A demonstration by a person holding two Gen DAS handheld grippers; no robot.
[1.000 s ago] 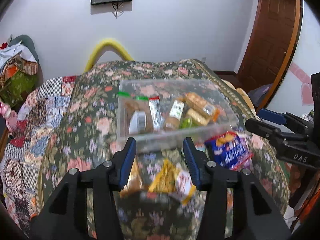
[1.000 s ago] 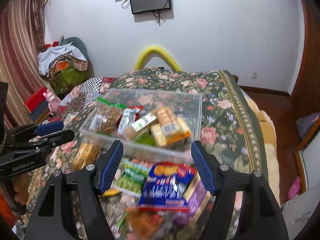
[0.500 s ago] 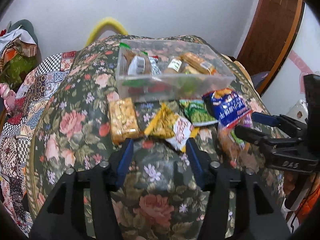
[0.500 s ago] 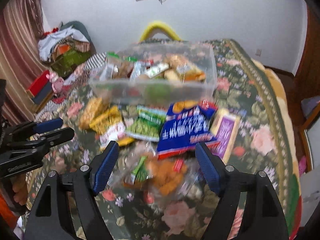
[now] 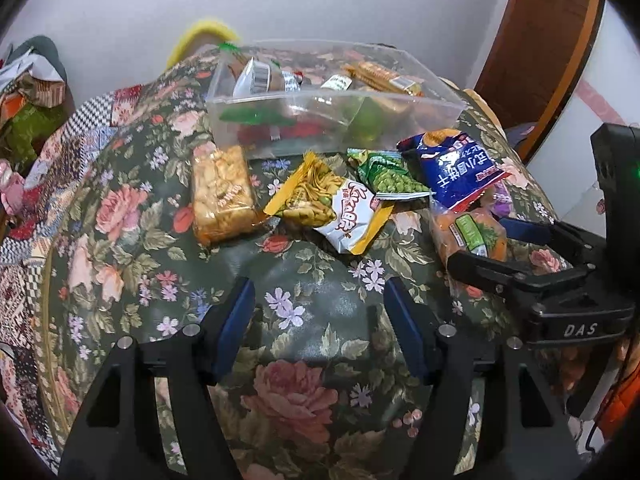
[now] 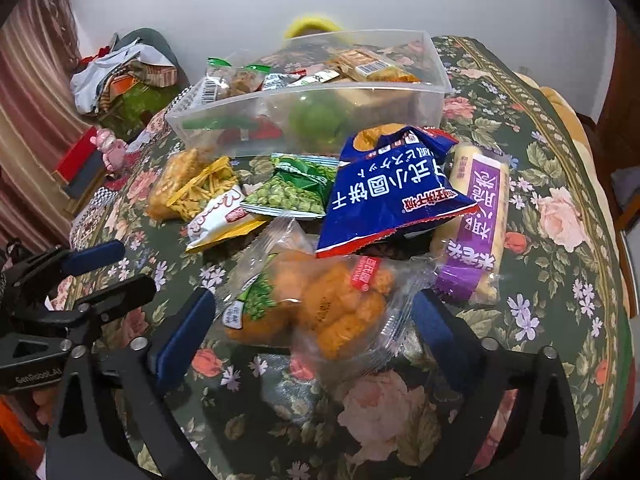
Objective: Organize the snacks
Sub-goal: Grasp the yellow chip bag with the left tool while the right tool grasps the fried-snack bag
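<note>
Crinkly film on the orange snack bag (image 6: 320, 312) looks slick and crushable, so I'd pinch its sealed edge with my right gripper (image 6: 312, 332), fingers apart like my left gripper (image 5: 320, 320).

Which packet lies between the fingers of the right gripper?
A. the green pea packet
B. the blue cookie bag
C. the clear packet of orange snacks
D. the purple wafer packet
C. In the right wrist view, the clear packet of orange snacks sits between the open fingers of the right gripper; the blue cookie bag, the green pea packet and the purple wafer packet lie farther off, nearer the clear box.
</note>
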